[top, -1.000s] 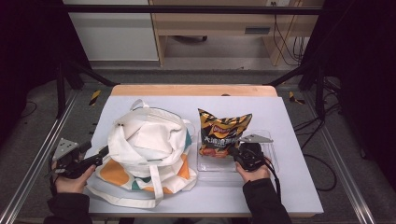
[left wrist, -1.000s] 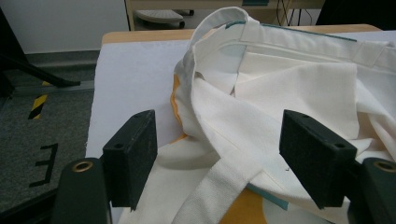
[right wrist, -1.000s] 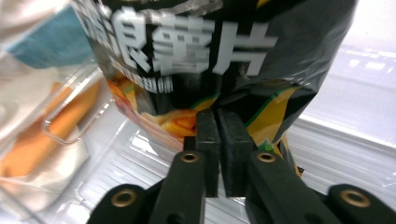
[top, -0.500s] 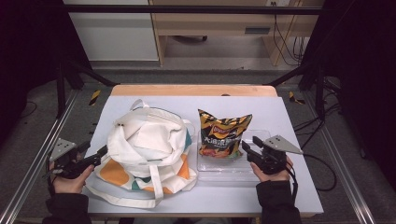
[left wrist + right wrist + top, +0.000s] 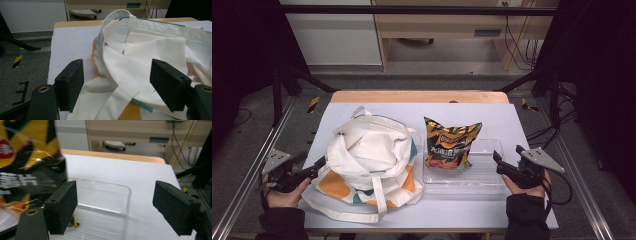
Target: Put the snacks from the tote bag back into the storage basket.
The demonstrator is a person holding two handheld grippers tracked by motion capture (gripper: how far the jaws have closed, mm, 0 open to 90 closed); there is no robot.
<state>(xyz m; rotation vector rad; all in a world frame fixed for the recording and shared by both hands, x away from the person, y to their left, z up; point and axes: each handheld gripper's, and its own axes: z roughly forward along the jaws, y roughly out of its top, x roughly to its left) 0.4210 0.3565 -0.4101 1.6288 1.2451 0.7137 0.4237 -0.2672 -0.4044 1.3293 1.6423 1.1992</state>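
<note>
While the chip bag stands upright in the left part of the clear tray on the surface, we see our right hand-held gripper just off the tray's right edge, its jaws having just been opening and now spread wide with nothing between them. From the right gripper view the bag rises beside the left jaw, and the tray lies ahead, its right part bare. Our left hand-held gripper sits at the left edge of the tote, jaws wide apart. From the left gripper view white cloth and a strap of the tote lie between the pads, which do not press on it
</note>
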